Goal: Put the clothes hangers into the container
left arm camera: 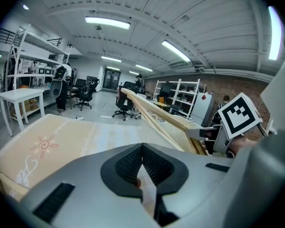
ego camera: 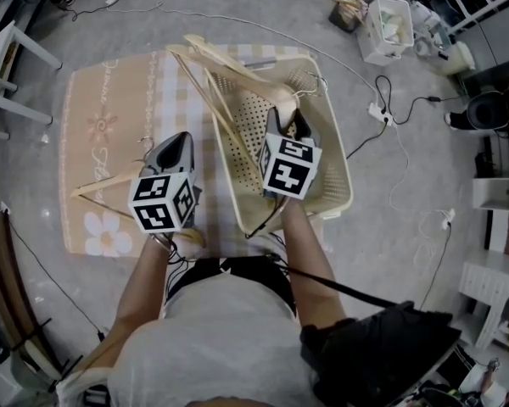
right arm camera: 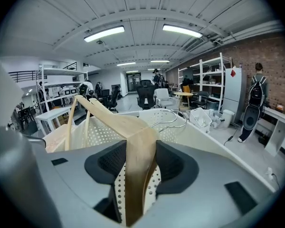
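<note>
Presently the basket [ego camera: 340, 179] at the right edge of the mat [ego camera: 102, 100] holds wooden hangers [ego camera: 236, 73], clamped in the right gripper [right arm camera: 140, 171]. The jaws of the left gripper [left arm camera: 142, 161] stand together.

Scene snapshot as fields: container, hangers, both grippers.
container: cream perforated basket, at the mat's right edge
right gripper: shut on wooden hangers, held over the basket
left gripper: jaws together at the tips, above the mat
loose hanger: on the mat, by the left gripper
task: not yet done
</note>
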Available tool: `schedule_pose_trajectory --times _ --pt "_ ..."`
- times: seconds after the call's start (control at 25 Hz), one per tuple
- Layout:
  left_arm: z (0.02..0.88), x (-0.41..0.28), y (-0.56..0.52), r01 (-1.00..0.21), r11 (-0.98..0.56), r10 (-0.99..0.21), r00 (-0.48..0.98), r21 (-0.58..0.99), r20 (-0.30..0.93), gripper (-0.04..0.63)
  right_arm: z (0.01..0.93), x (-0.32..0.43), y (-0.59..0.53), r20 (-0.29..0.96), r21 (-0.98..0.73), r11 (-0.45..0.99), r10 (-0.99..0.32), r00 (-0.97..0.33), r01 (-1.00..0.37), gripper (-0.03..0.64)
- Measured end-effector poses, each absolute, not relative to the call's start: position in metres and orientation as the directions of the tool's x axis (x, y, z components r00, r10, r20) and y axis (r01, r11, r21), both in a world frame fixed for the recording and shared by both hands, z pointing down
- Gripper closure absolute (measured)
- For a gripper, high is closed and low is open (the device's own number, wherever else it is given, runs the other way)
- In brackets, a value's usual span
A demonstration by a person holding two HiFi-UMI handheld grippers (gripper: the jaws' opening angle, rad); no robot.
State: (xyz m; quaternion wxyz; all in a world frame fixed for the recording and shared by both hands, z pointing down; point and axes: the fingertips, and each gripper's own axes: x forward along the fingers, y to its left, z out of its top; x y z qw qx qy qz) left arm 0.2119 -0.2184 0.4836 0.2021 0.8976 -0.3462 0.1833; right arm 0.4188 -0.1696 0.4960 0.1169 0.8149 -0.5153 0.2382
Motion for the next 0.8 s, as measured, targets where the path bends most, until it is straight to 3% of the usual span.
schedule_pose_trajectory --times 0.8 --pt "0.462 0.184 -0.216 -0.688 -0.686 -0.561 0.706 0.235 0.432 0.583 0.490 0.423 -0.145 0.526 0.000 -0.537 -0.718 0.457 -0.844 0.420"
